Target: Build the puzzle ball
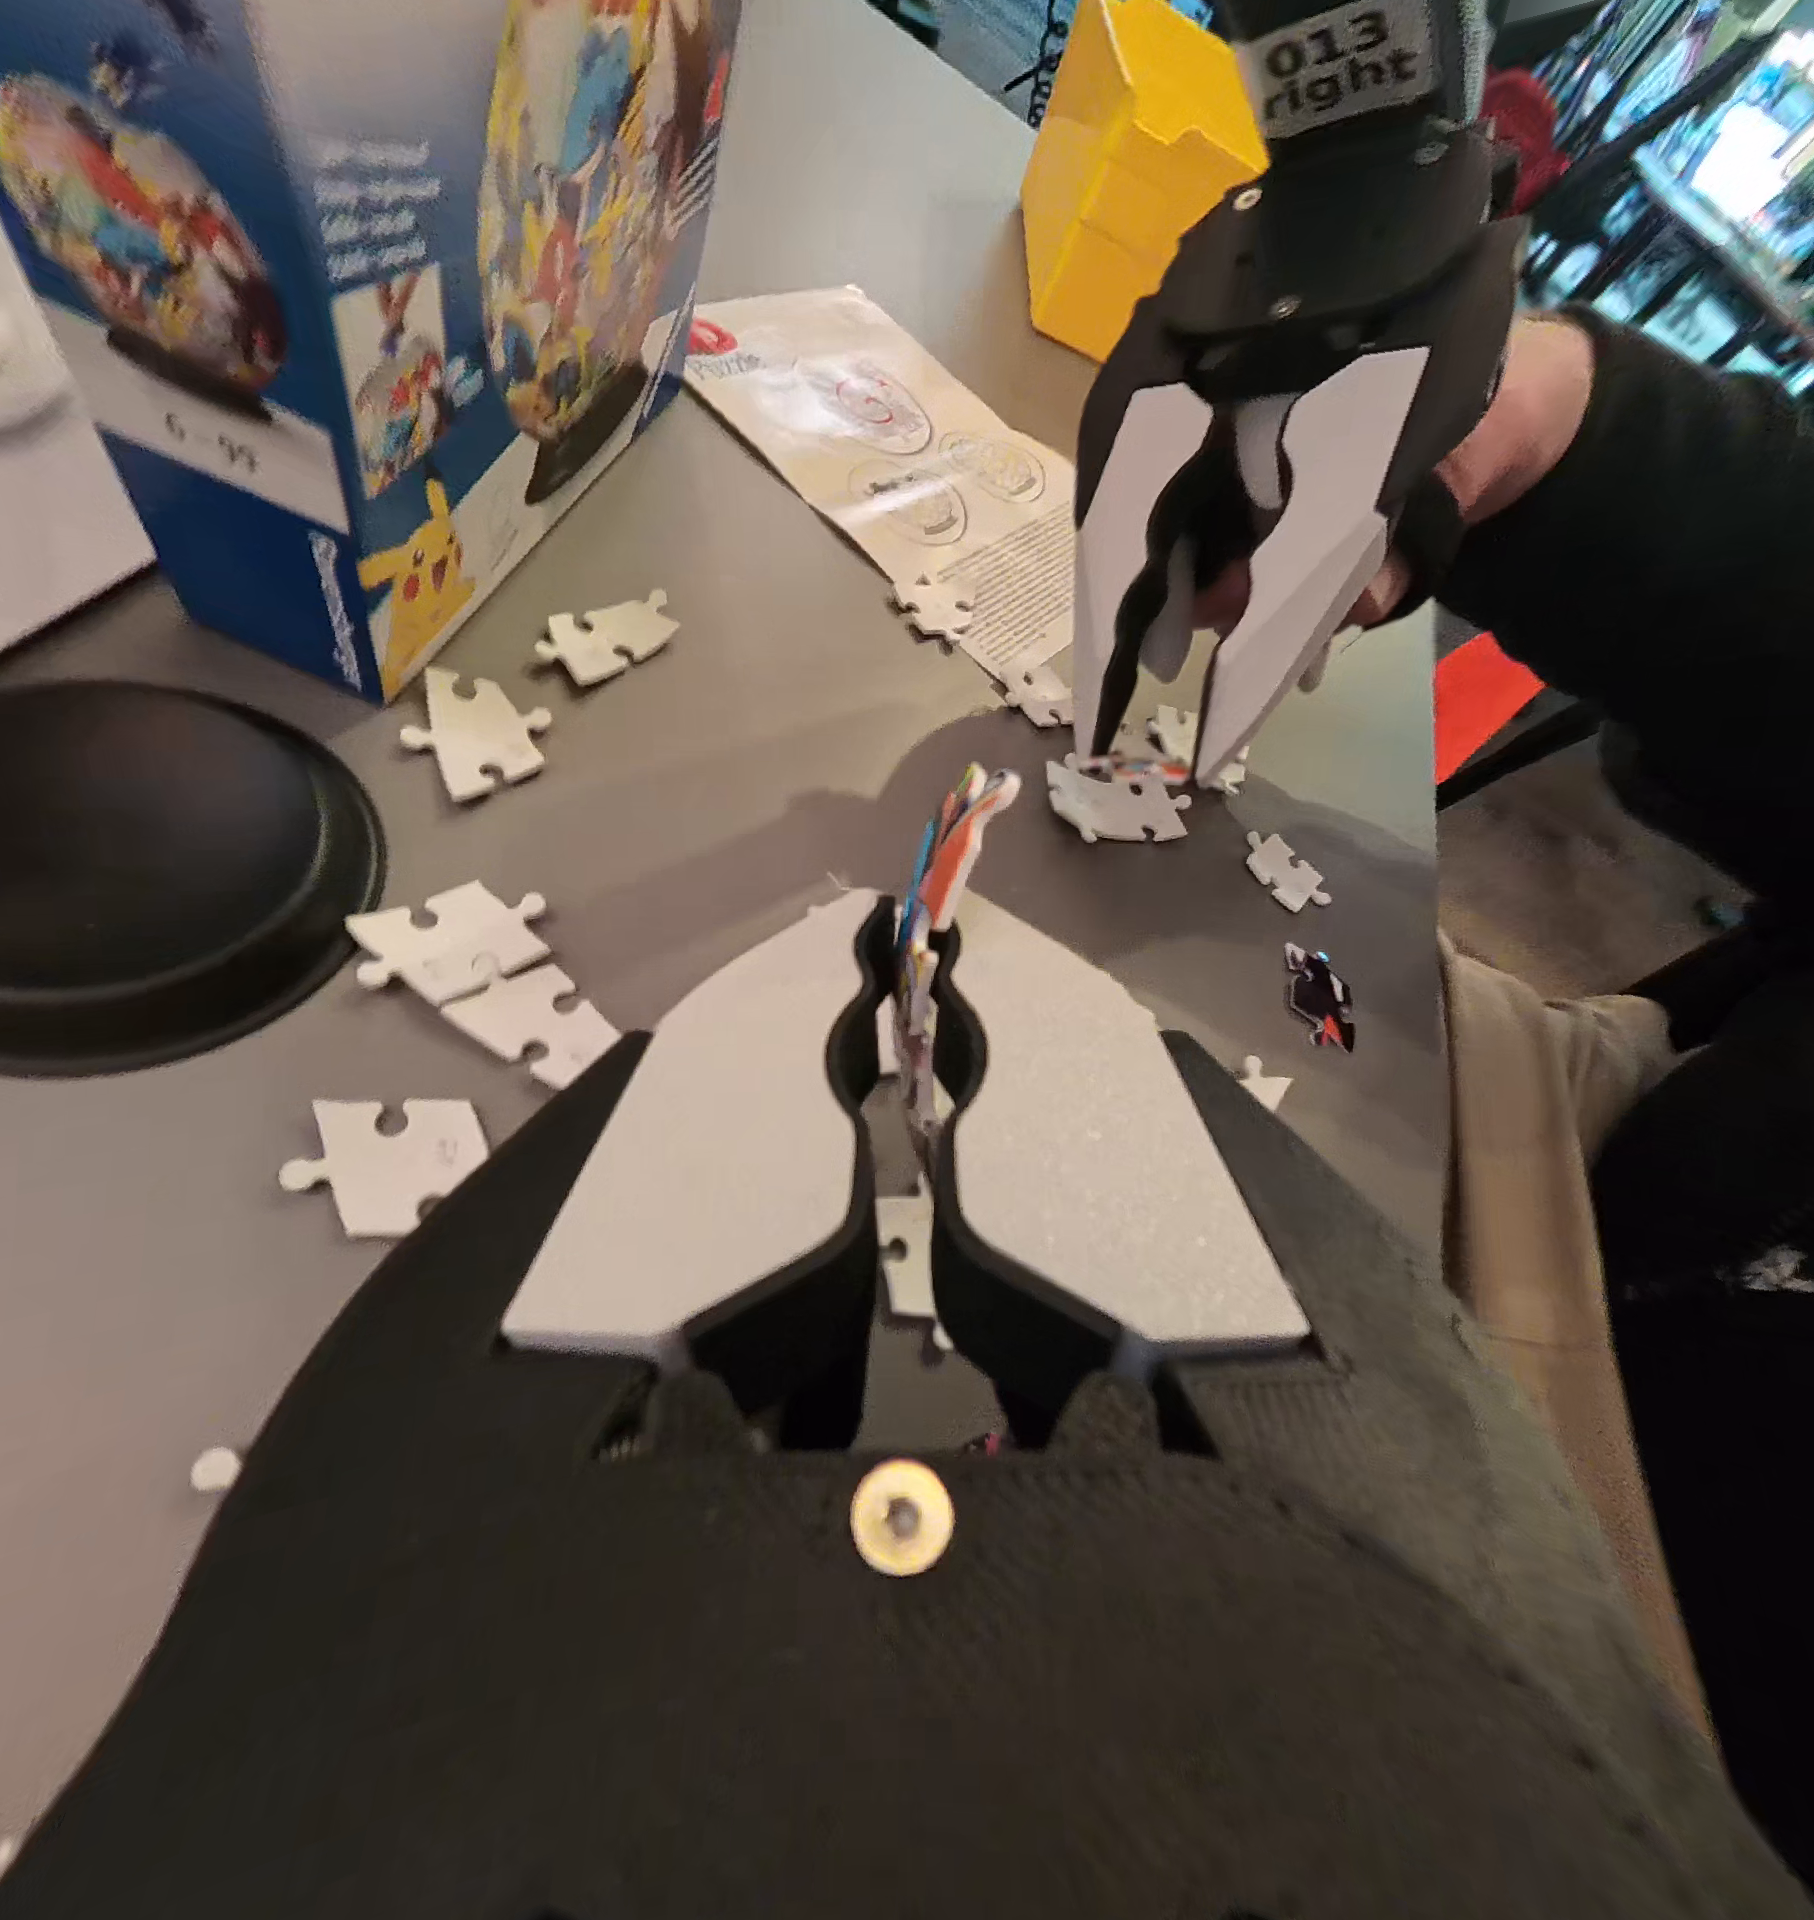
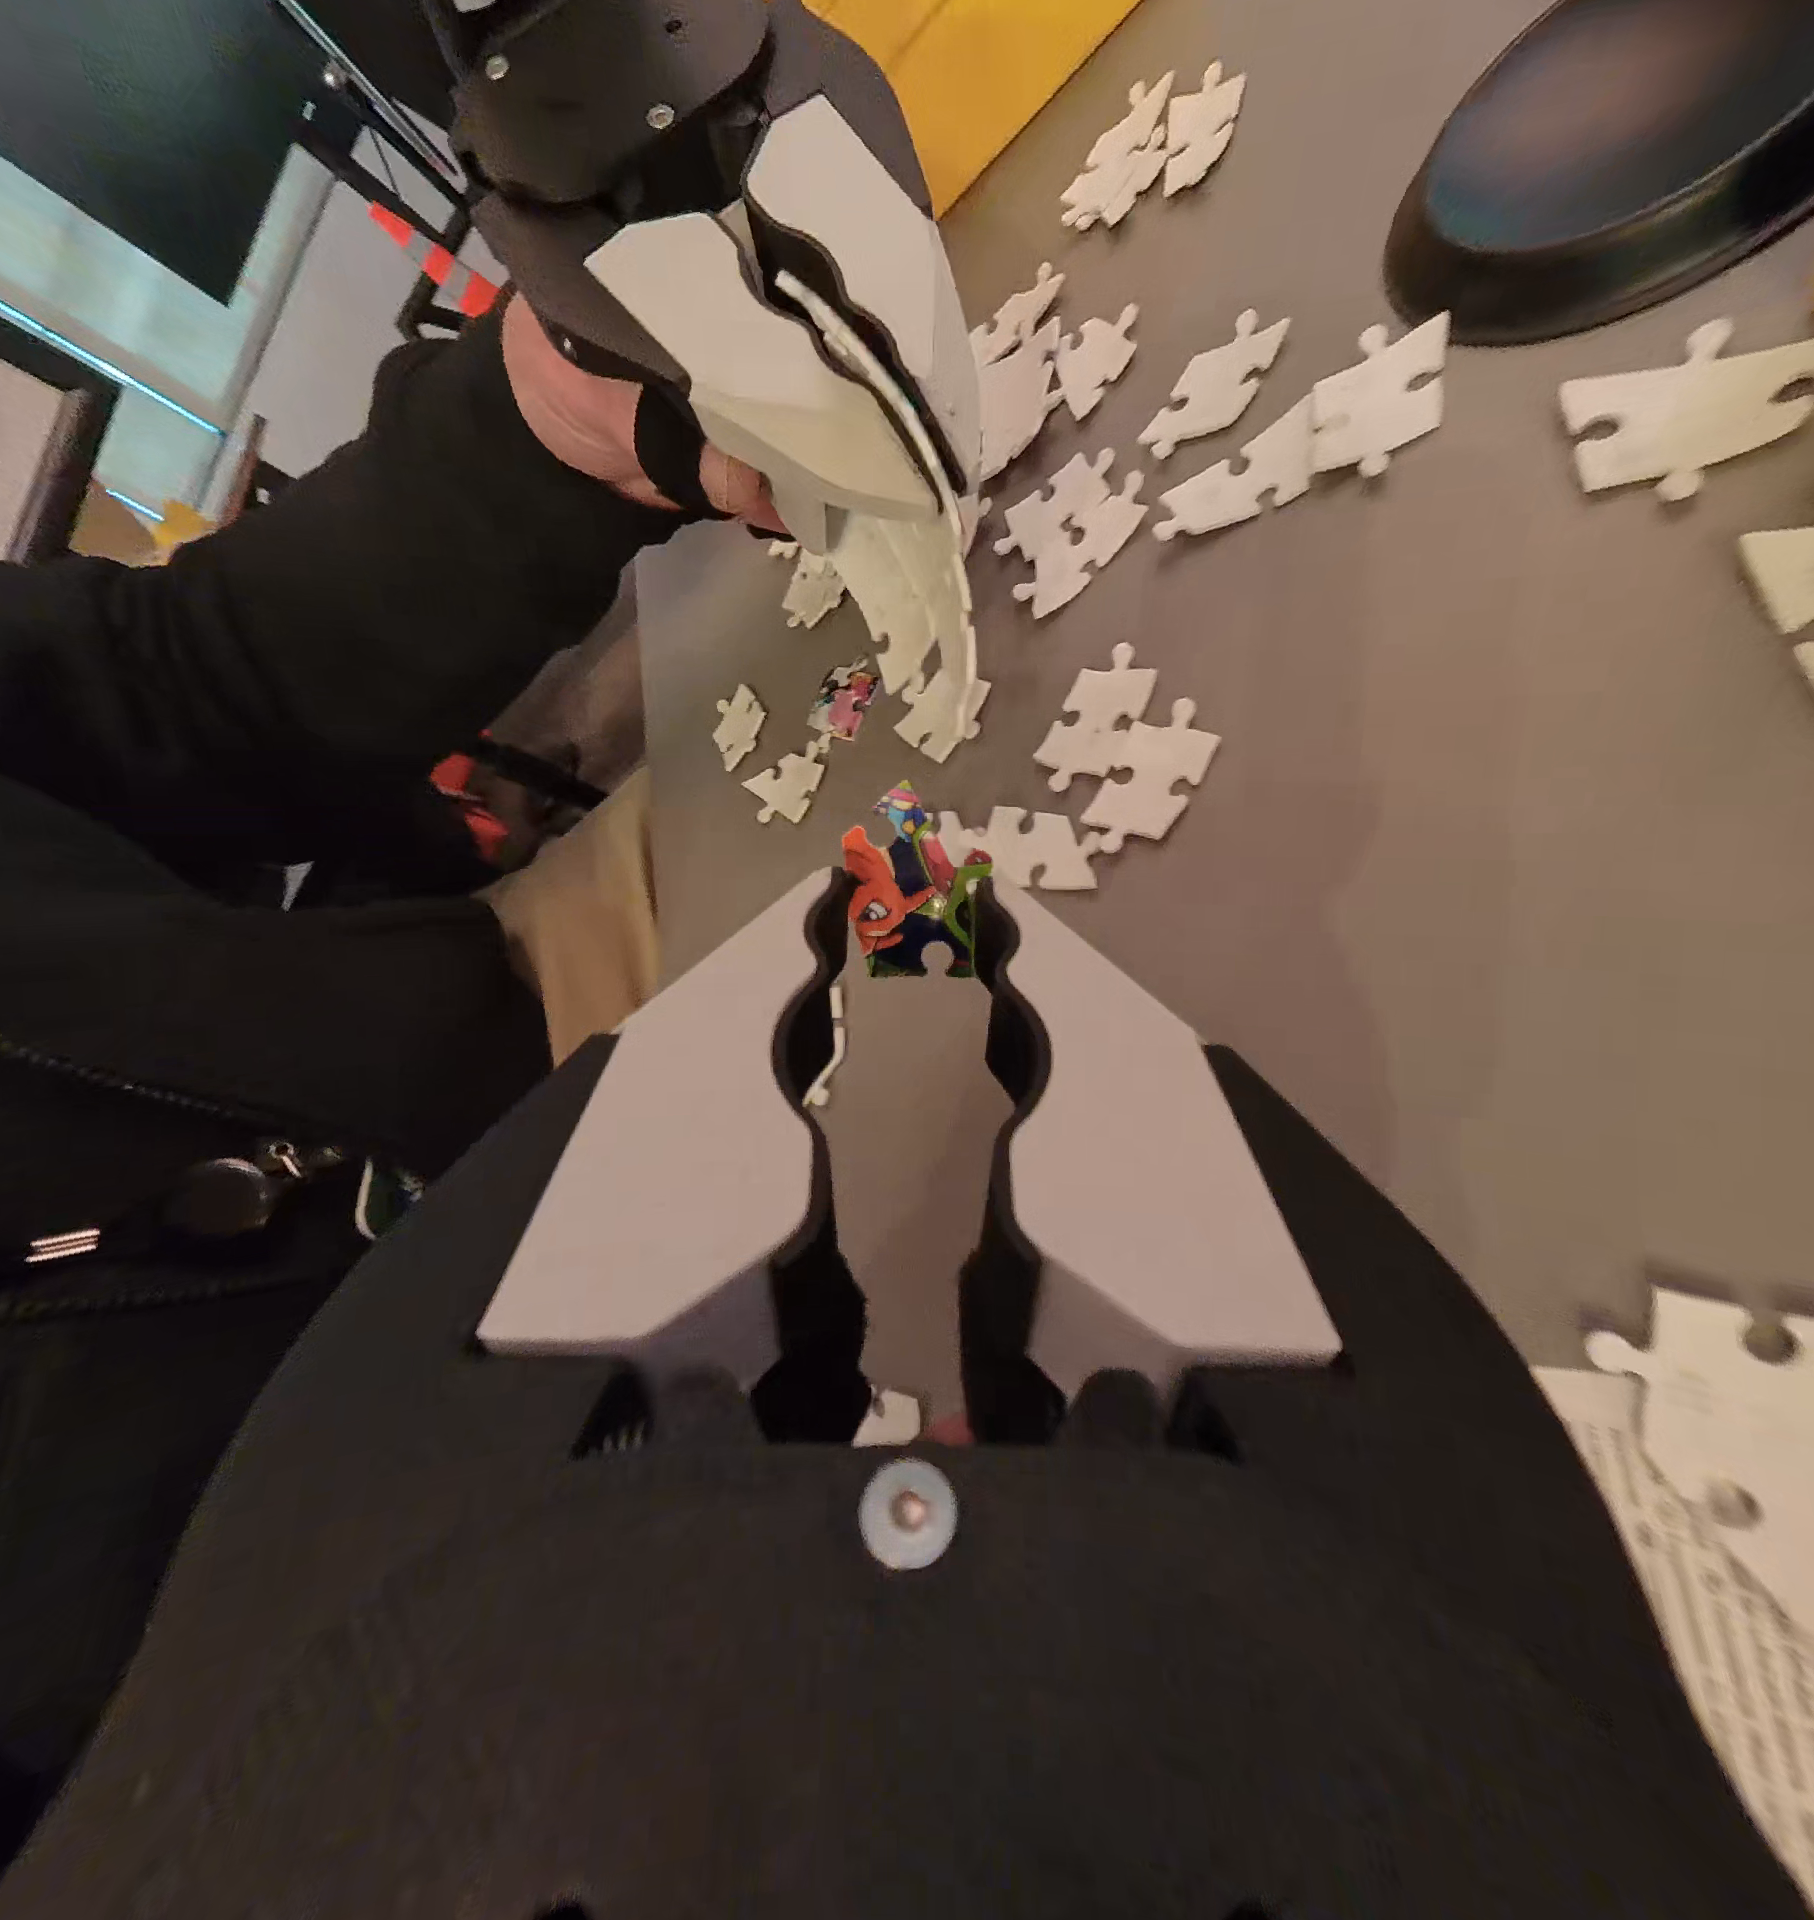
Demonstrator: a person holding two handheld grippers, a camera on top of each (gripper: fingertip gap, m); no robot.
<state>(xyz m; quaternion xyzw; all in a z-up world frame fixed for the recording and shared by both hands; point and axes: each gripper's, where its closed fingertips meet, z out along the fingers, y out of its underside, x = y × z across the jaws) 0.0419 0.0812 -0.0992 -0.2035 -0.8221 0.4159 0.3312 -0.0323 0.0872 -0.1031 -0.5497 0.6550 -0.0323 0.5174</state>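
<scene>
On the far left of the grey desk (image 1: 737,748), in the left wrist view, a black domed stand (image 1: 134,873) is sitting beside the upright puzzle box (image 1: 290,343), with white face-down pieces (image 1: 467,945) lying scattered in front of both. Toward the middle, the left gripper (image 1: 918,925) is pinching a curved strip of joined pieces (image 1: 950,852) edge-on between fingers pressed together on it, the printed side just showing. Further right, an instruction sheet (image 1: 903,457) and a yellow box (image 1: 1121,187) are lying behind the right gripper (image 1: 1157,758), which is pointing down at the desk.

In the right wrist view its fingers (image 2: 737,997) are standing a little apart around a colourful piece (image 2: 908,904); whether they are actually gripping it I cannot tell, since it may just be lying flat on the desk.

The ball seems far from built, most pieces lying loose. The risks I am judging: the thin piece may slip or flip if the tips close on its edge unevenly; the held strip may bend apart at its joints if squeezed or knocked; a sweep of either gripper may scatter nearby pieces off the desk edge
</scene>
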